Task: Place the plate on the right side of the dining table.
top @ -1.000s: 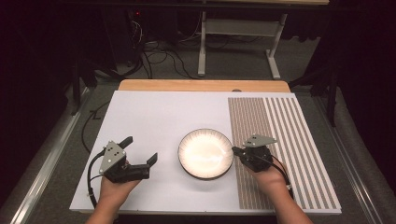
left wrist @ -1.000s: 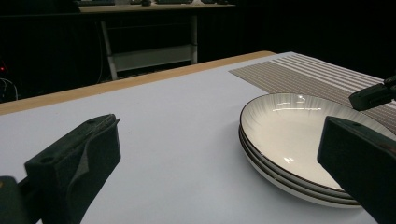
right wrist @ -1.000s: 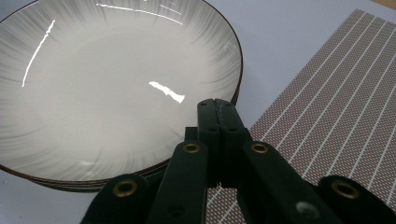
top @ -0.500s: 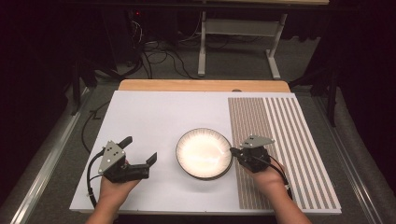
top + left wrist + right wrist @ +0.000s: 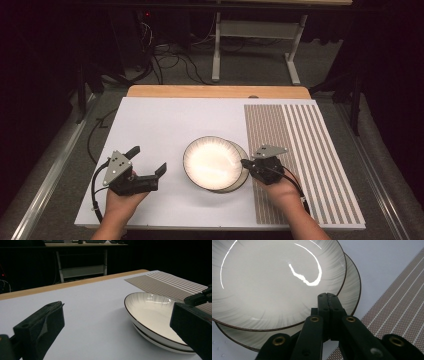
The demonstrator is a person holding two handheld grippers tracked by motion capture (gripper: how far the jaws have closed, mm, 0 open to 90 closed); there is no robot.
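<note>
Two white plates with dark rims lie stacked in the middle of the white board. The upper plate (image 5: 212, 162) (image 5: 274, 282) (image 5: 152, 312) sits shifted left, so the lower plate (image 5: 242, 175) (image 5: 350, 287) shows as a crescent at the right. My right gripper (image 5: 245, 163) (image 5: 327, 296) is shut, jaws pressed together, with its tips over the upper plate's right rim. Left of the plates, my left gripper (image 5: 147, 160) (image 5: 116, 335) is open on the board with nothing between its jaws.
A brown-and-white striped mat (image 5: 300, 150) covers the right part of the white board (image 5: 165, 125). A wooden table edge (image 5: 215, 91) runs behind it. Past the table there are cables and a metal stand on the floor.
The upper plate has slid left off the lower one, and the right gripper has moved left with it. The left gripper has stayed put.
</note>
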